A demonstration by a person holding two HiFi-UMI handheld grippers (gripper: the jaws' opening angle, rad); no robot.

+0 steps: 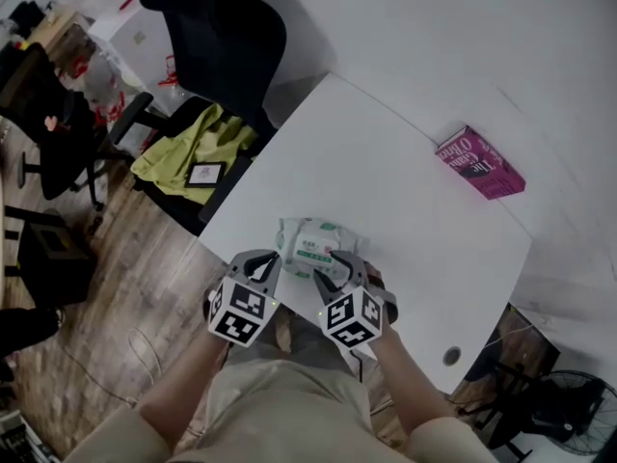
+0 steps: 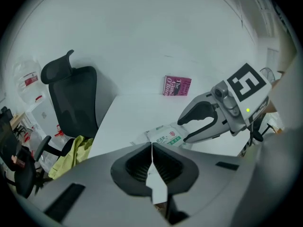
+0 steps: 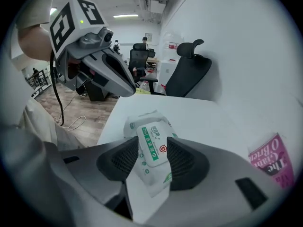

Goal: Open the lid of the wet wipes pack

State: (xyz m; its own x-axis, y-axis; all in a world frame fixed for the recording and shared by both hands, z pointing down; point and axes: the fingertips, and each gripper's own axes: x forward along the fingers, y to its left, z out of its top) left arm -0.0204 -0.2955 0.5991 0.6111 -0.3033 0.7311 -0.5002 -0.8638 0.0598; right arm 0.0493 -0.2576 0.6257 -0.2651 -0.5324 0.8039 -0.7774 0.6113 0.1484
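Note:
The wet wipes pack (image 1: 310, 246) lies flat near the front edge of the white table (image 1: 386, 152), white with a green-printed lid (image 3: 152, 145) that is down. My right gripper (image 1: 333, 276) is open and hangs over the pack's near end, with the lid showing between its fingers (image 3: 128, 162) in the right gripper view. My left gripper (image 1: 266, 266) is shut on nothing, just left of the pack. In the left gripper view its jaws meet in a thin line, and the pack (image 2: 165, 137) lies beyond them under the right gripper (image 2: 182, 130).
A magenta book (image 1: 480, 162) lies at the table's far right. A black office chair (image 1: 227, 37) stands past the far left corner, with a yellow-green cloth (image 1: 193, 143) beside it. A round cable hole (image 1: 452, 356) sits at the near right edge.

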